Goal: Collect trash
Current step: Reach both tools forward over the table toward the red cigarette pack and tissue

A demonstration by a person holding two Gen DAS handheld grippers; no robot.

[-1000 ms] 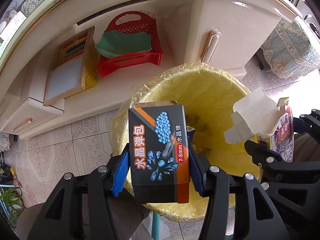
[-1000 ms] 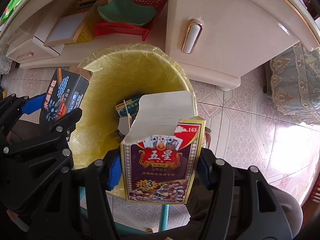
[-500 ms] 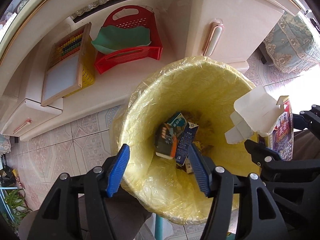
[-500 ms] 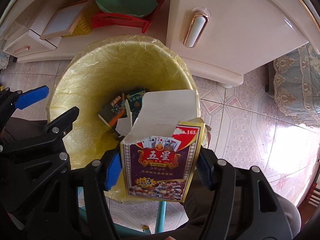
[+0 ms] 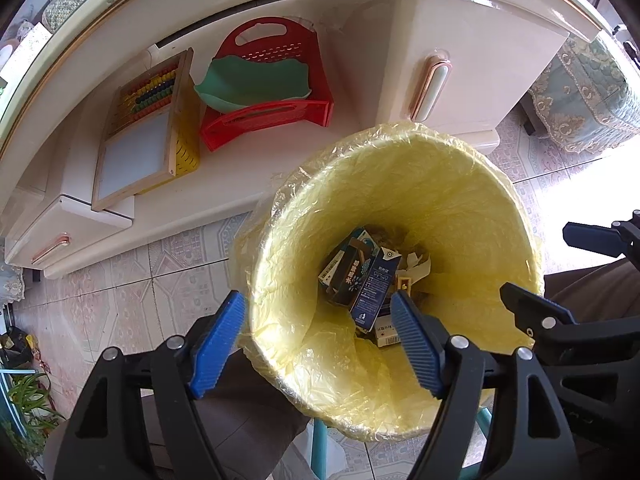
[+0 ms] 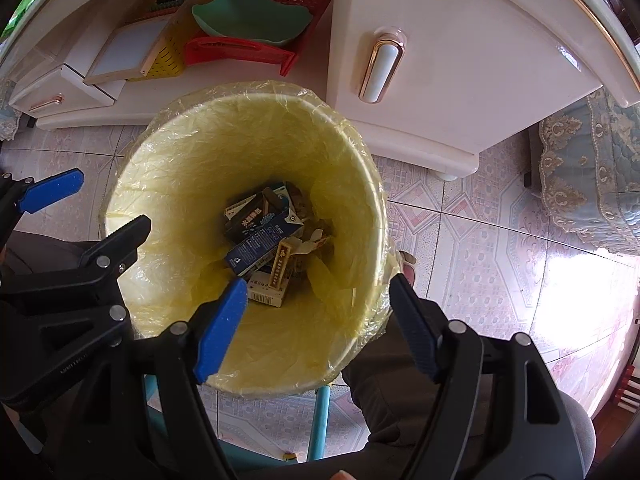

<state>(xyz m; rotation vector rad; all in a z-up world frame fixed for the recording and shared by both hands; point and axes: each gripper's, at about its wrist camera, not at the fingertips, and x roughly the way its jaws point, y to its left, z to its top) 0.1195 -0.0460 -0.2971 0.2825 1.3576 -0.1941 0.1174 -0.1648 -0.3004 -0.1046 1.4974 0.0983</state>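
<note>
A bin lined with a yellow bag point(image 5: 440, 200) point(image 6: 208, 152) stands below both grippers. Several small boxes lie at its bottom, among them a black box with blue crystals printed on it point(image 5: 350, 276) point(image 6: 256, 222) and a dark blue carton point(image 5: 378, 284) point(image 6: 260, 248). My left gripper point(image 5: 316, 320) point(image 6: 116, 198) hangs over the bin's near-left rim, its jaws opening with nothing between them. My right gripper point(image 6: 316, 312) point(image 5: 534, 260) hangs over the near-right rim, jaws also opening and empty.
A cream cabinet with a drawer handle point(image 5: 430, 88) stands behind the bin. On its low shelf sit a red basket point(image 5: 304, 112) holding a green dish and an abacus board point(image 5: 140, 132). Tiled floor point(image 6: 480, 248) surrounds the bin. A person's trouser leg point(image 6: 384, 360) is below.
The left jaws spread and the black crystal box fell into the bin. Then the right jaws spread and the card box dropped out of them. Both hands stayed over the bin.
</note>
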